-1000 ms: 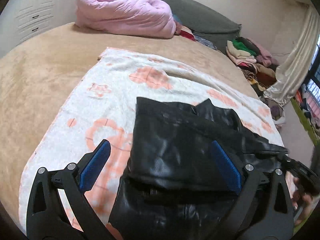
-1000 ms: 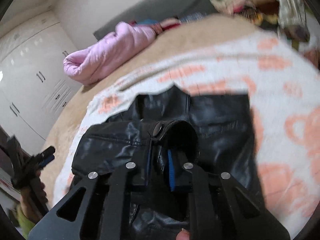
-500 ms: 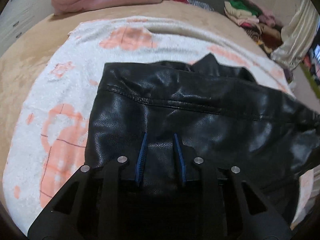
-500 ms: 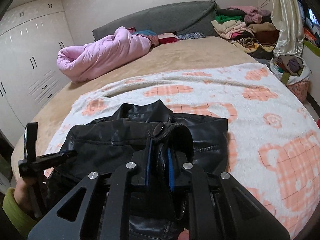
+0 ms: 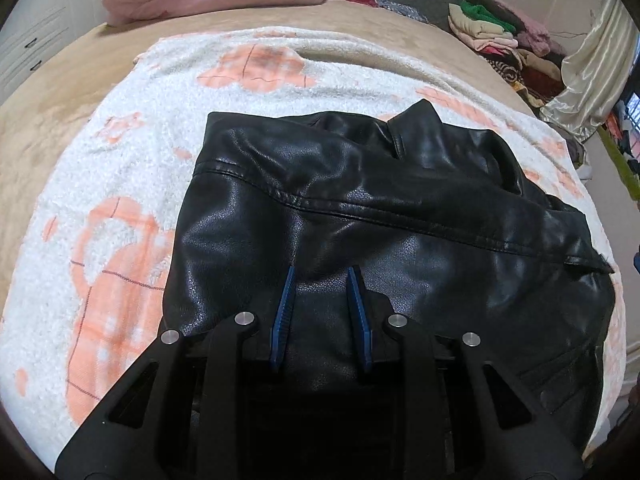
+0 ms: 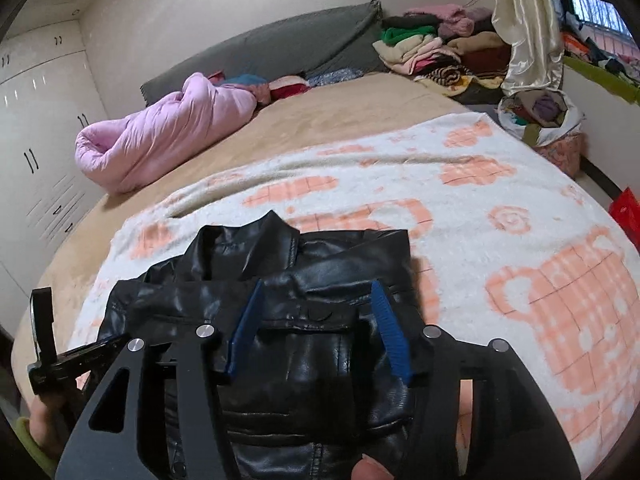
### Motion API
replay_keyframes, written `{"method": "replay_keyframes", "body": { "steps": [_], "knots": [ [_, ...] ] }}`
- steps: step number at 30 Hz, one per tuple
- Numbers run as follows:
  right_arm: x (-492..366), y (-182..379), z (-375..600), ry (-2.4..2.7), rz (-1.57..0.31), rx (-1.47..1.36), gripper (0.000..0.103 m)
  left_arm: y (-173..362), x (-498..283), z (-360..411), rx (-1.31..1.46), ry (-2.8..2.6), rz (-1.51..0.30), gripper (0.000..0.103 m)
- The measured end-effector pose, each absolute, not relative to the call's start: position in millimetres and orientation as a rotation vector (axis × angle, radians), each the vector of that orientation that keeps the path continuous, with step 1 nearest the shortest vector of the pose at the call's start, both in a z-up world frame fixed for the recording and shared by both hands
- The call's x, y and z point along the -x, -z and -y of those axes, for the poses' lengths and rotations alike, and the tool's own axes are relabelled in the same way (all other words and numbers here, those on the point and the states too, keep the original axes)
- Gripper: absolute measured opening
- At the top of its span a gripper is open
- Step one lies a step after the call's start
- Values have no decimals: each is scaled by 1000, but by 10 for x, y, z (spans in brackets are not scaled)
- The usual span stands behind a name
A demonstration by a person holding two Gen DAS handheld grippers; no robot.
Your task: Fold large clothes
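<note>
So the black leather jacket (image 5: 360,208) is lying partly folded on the near end of the white blanket with the orange teddy print (image 5: 120,208), which is spread over the tan bed cover (image 5: 48,120). Collar's pointing toward the far side of the bed, and one panel is lying folded over the top.

The left gripper (image 5: 320,276) is pinching down on a fold of the leather at the near edge. The blue pads are sitting close together with the jacket bunched between them, so it's gripping the jacket.

The right gripper (image 6: 316,288) is opening up right now. Its blue fingers (image 6: 386,320) are standing apart over the jacket's right half, and I'm not seeing them pressing on anything, so it's looking let go.

Further out, a rolled-up pink duvet (image 6: 160,136) is sitting at the far left of the bed, and a pile of folded clothes (image 6: 432,48) is stacked at the far right, near a cream curtain (image 6: 524,28). White wardrobe (image 6: 40,140) on the left wall.
</note>
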State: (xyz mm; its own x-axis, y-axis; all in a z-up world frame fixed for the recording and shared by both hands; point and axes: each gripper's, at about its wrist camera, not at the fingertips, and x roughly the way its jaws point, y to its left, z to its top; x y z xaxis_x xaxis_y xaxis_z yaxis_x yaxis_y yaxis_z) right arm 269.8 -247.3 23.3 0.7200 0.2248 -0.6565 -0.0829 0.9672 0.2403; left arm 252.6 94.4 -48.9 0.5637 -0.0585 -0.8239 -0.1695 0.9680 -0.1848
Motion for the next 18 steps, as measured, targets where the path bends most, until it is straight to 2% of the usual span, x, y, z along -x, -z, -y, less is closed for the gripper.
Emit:
{"method": "replay_keyframes", "body": {
  "steps": [6, 12, 18],
  "knots": [
    [-2793, -147, 2117, -229, -791, -68, 53, 489, -2526, -929, 234, -69, -970, 19],
    [-3028, 265, 1735, -217, -912, 104, 53, 490, -2539, -913, 221, -65, -975, 19],
    [-3211, 638, 1768, -181, -1010, 92, 52, 509, -2551, -912, 214, -56, -972, 19]
  ]
}}
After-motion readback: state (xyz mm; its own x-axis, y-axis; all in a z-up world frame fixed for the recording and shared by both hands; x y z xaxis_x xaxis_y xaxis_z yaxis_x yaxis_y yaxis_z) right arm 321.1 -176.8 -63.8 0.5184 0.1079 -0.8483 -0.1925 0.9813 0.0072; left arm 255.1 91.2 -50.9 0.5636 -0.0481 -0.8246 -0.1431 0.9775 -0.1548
